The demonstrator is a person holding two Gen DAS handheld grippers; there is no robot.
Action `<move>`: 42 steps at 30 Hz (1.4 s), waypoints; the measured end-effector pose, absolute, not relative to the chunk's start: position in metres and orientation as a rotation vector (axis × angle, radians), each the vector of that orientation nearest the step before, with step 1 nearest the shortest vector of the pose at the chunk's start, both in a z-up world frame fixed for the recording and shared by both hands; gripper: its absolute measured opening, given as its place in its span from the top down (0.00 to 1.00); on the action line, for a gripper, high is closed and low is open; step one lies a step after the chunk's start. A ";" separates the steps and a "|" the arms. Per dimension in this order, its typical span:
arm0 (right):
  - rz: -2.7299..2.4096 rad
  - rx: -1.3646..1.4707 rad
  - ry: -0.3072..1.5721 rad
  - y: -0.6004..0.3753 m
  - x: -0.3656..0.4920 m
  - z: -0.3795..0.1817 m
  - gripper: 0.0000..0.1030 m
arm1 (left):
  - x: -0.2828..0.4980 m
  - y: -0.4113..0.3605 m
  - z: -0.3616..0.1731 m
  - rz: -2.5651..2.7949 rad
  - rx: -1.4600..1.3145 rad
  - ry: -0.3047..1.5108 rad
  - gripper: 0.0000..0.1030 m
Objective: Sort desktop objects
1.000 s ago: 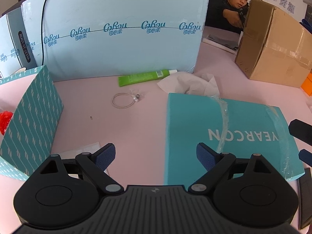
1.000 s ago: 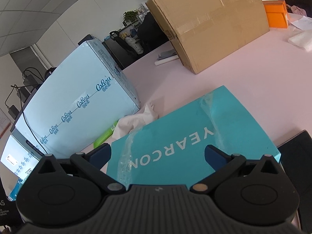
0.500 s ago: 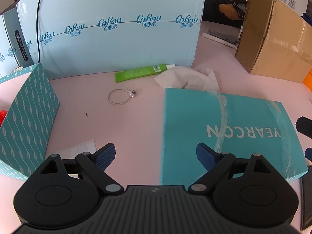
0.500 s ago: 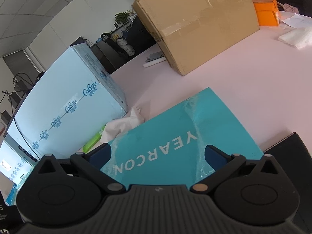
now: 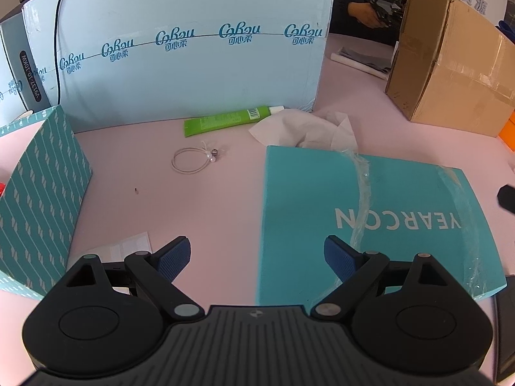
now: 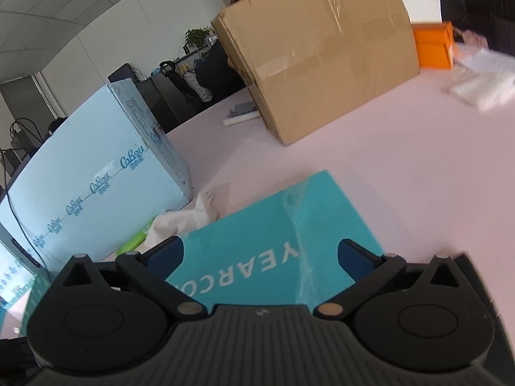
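Note:
On the pink desk lie a green tube [image 5: 227, 119], a thin hair tie with beads [image 5: 193, 160], a crumpled white tissue [image 5: 305, 128] and a flat teal box lid marked YEARCON [image 5: 370, 212]. My left gripper [image 5: 256, 257] is open and empty, hovering above the lid's left edge. My right gripper [image 6: 260, 255] is open and empty above the same lid [image 6: 273, 244]. The tissue [image 6: 183, 218] and the tube's end [image 6: 135, 241] show in the right wrist view.
An open teal patterned box [image 5: 38, 199] stands at the left. A large pale blue carton [image 5: 193, 48] walls the back. A brown cardboard box [image 5: 450, 70] sits back right, with an orange box [image 6: 434, 45] beyond. A person sits behind. A small white slip [image 5: 128, 246] lies near me.
My left gripper has pulled back and risen slightly, so the desk objects look farther. My right gripper has swung to the right, bringing more bare desk and the cardboard box into view.

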State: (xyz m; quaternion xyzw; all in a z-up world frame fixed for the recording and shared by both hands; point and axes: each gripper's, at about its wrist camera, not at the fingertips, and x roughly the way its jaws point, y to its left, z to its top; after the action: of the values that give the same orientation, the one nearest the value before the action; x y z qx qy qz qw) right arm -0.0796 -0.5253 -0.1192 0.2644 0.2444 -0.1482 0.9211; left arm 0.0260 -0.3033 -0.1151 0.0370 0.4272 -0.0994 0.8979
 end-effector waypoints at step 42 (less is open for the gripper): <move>-0.394 0.451 0.515 -0.561 -0.078 -0.133 0.00 | 0.023 -0.321 -0.134 -0.341 0.057 0.859 0.14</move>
State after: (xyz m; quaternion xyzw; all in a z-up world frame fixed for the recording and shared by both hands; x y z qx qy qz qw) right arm -0.0777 -0.5606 -0.1329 0.2199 0.2507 -0.1917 0.9231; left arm 0.0232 -0.3206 -0.1338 0.0273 0.4142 -0.1647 0.8948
